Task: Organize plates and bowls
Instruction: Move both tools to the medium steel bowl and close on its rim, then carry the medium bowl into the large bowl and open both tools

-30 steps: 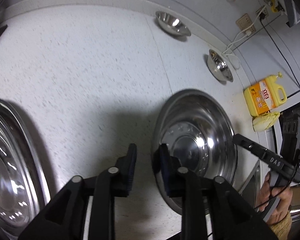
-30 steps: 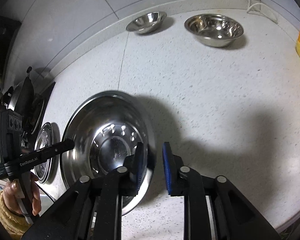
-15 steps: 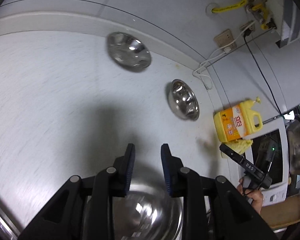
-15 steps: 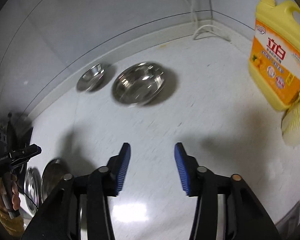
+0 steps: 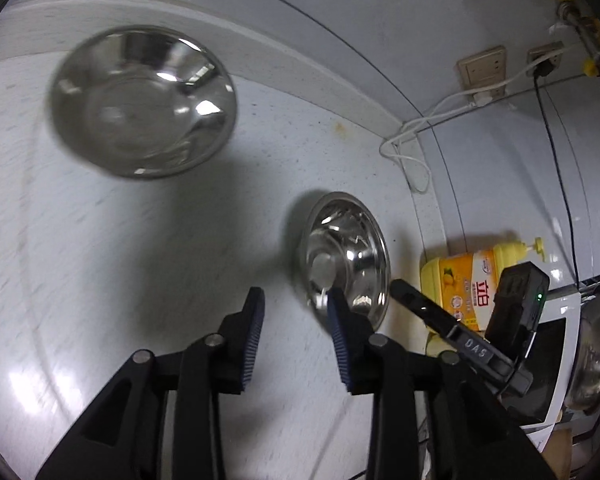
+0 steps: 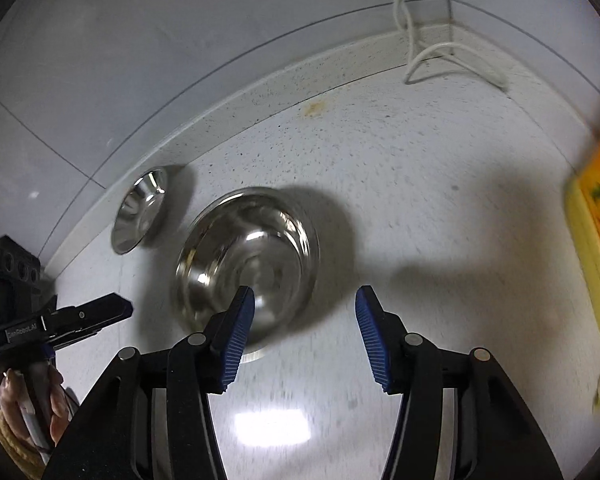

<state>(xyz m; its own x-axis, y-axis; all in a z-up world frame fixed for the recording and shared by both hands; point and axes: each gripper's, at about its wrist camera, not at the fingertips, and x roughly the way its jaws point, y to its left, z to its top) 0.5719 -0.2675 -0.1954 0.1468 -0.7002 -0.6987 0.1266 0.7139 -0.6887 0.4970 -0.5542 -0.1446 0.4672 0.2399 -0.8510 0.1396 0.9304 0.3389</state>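
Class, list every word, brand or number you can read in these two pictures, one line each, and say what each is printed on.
"DAS": white letters on the right tongs, seen upside down in the left wrist view.
"GenRobot.AI": small white print on the left tongs, partly blurred.
"立白": red characters on the yellow detergent bottle; its smaller print is unreadable.
Bowls and wall sockets: no text.
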